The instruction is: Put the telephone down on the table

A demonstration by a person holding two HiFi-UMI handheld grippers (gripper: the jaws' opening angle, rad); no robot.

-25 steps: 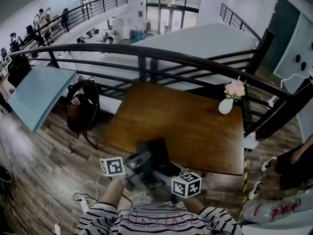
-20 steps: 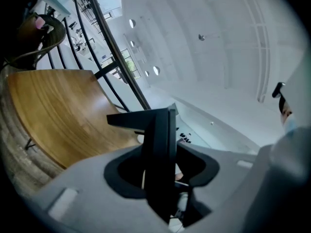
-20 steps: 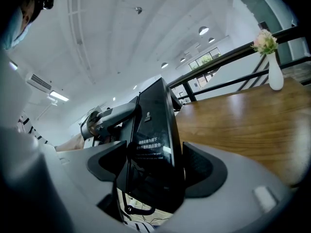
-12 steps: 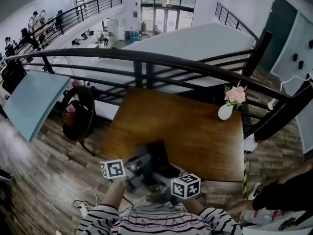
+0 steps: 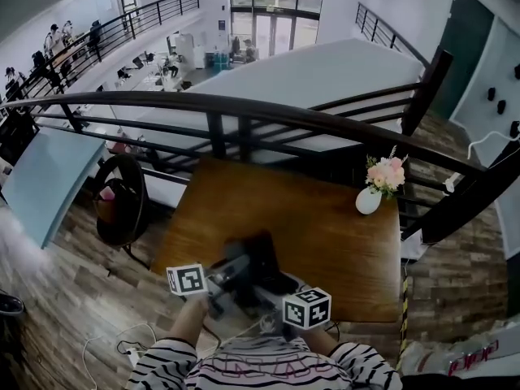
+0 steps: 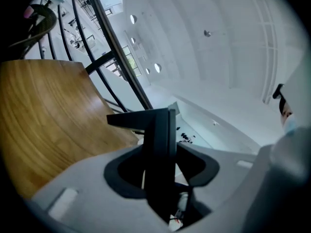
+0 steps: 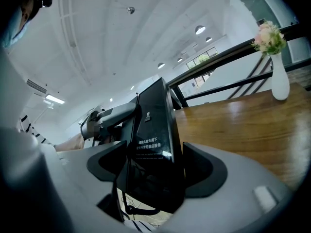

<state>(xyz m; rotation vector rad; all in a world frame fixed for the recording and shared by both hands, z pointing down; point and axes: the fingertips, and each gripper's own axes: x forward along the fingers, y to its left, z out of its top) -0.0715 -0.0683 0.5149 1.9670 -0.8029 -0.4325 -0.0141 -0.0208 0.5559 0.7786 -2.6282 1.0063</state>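
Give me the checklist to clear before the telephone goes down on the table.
1. Left gripper grips the telephone: ok, the dark body stands between its jaws.
2. Right gripper grips it too: ok, jaws closed on the screen side.
3. Bare wood ahead on the table: ok.
4. Vase of flowers apart from the landing spot: ok, it stands at the far right corner.
5. Telephone fully over the tabletop: cannot tell, it sits at the near edge in the head view.
6. Cable under the telephone hanging free: cannot tell.

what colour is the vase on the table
White vase, clearest in the right gripper view.
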